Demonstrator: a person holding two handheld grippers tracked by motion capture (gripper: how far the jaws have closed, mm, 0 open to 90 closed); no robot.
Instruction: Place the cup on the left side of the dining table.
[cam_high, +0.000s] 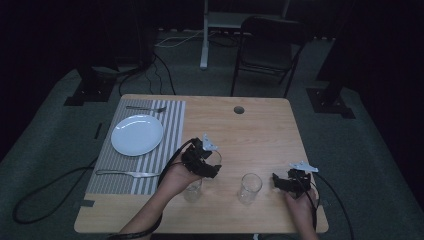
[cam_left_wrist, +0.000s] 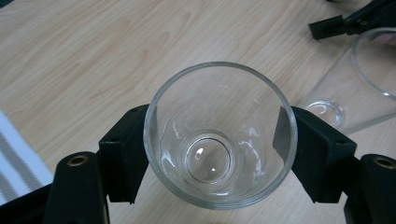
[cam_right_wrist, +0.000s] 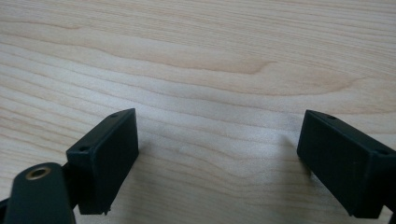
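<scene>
Two fingers (cam_left_wrist: 122, 158) of the left gripper (cam_left_wrist: 219, 154) clamp the glass (cam_left_wrist: 219, 135) between them.

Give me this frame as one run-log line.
left gripper: shut on glass | right gripper: open, nothing between jaws, over bare table | second glass: upright between the grippers | plate: on striped placemat

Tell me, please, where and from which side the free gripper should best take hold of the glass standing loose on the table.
Probably the side wall of the standing glass, below the rim, jaws level on opposite sides. It stands upright, mouth up; the right gripper waits open beside it, so come from that side.
</scene>
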